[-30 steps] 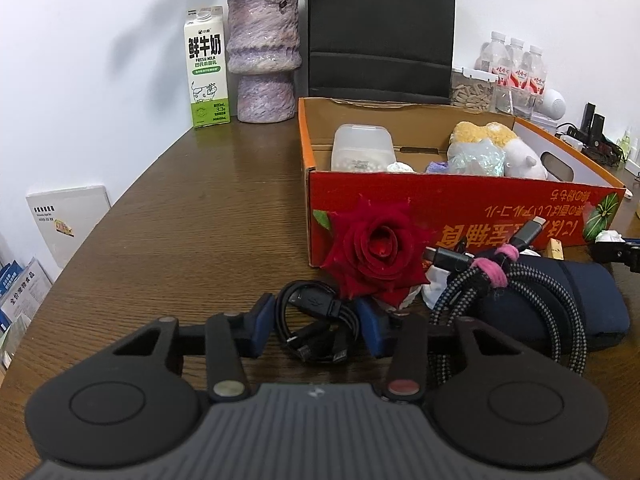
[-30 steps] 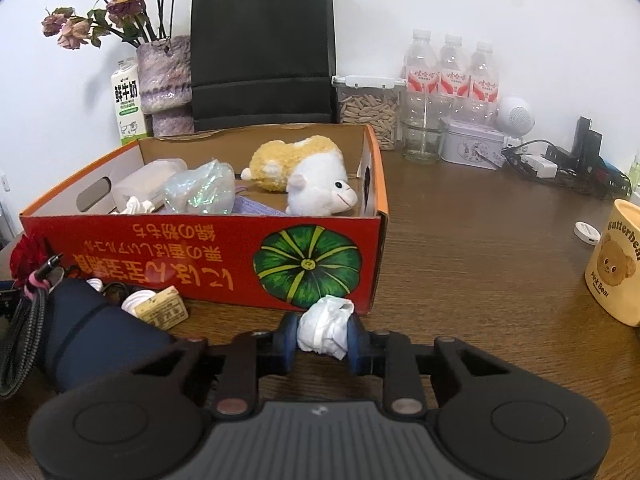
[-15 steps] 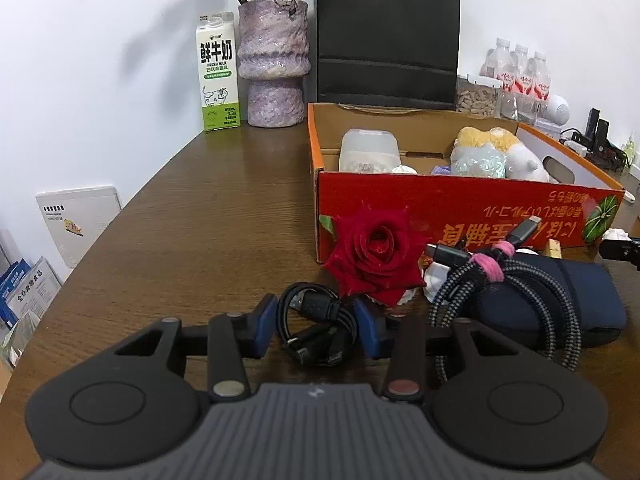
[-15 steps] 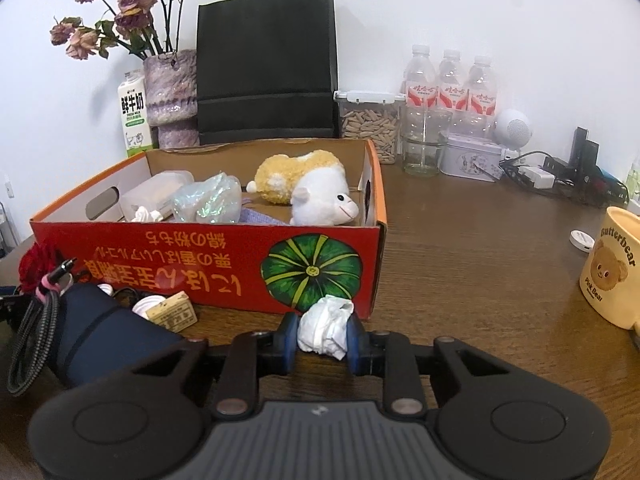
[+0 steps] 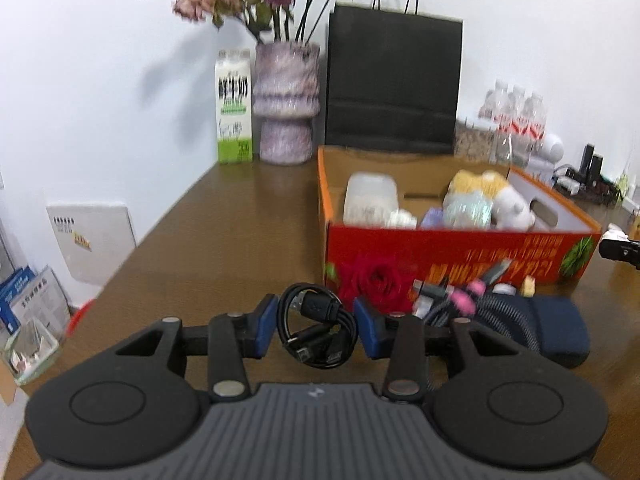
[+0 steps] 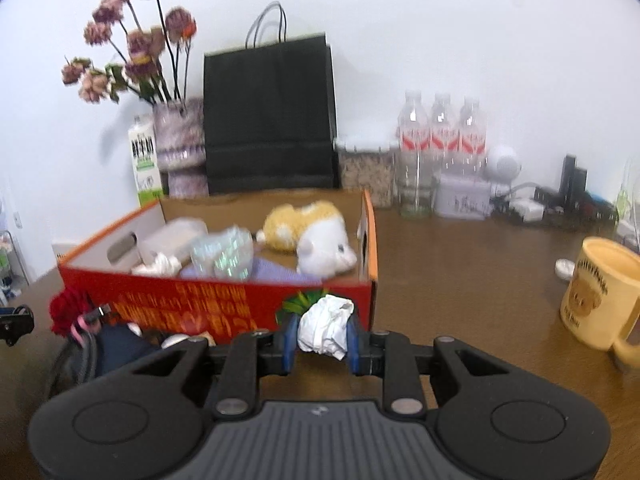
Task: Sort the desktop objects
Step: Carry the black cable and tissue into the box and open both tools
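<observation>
The left gripper (image 5: 316,330) has its blue fingers (image 5: 265,330) clenched on a coiled black cable (image 5: 318,326), which sits bundled between the pads above the brown counter (image 5: 224,248). The right gripper (image 6: 323,338) grasps a crumpled white paper wad (image 6: 325,326) between its fingers (image 6: 353,340), held in front of the near right corner of the box.

The red cardboard box (image 5: 452,252) stands open on the counter, its printed long side facing the grippers. Inside it lie a translucent plastic container (image 5: 370,198) at the far left, a yellow and white plush toy (image 6: 310,236) toward the right, a shiny iridescent packet (image 6: 222,256) in the middle, and a small white crumpled piece (image 6: 158,266) near the front wall.

Just outside the box's near wall lie a red rose (image 5: 378,280), a braided cable with a pink tie (image 5: 472,300), and a dark blue pouch (image 5: 556,328), all close together.

Far behind the box stand a black paper bag (image 5: 394,80), a purple vase of dried flowers (image 5: 286,104) and a milk carton (image 5: 234,108) to its left. To the far right are three water bottles (image 6: 442,136). A yellow mug (image 6: 596,296) sits on the counter at the right, well apart from the box.
</observation>
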`<state>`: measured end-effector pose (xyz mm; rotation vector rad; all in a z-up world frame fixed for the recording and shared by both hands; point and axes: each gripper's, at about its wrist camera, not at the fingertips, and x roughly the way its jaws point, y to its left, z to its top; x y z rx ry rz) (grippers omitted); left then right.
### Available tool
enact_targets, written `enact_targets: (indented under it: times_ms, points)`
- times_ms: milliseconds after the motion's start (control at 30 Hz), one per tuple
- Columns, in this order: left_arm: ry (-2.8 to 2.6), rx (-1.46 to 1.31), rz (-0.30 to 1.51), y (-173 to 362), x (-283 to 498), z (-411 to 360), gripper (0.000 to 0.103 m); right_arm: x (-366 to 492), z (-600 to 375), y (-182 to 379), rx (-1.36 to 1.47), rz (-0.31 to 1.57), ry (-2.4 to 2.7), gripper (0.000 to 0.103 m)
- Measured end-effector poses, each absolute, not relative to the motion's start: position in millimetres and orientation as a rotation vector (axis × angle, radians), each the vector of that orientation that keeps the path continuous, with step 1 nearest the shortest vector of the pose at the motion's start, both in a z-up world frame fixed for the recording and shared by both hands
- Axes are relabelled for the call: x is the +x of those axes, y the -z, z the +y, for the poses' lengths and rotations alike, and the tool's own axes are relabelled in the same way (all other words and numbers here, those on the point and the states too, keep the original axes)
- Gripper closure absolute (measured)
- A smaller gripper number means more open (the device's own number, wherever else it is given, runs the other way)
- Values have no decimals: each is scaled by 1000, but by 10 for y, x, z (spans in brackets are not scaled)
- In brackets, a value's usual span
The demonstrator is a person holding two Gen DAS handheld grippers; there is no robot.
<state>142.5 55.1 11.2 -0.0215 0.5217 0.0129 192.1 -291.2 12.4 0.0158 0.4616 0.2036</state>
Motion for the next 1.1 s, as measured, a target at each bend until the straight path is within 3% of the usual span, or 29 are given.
enact_targets:
  times_ms: [600,1100]
  points:
    - [83,-38,363,-686,2091,-7,60,2326,-2540,-643,15,342,-247,80]
    - [44,-7,453,-211,2569,-112,61,2649,-2404,-220,3,428,-237,80]
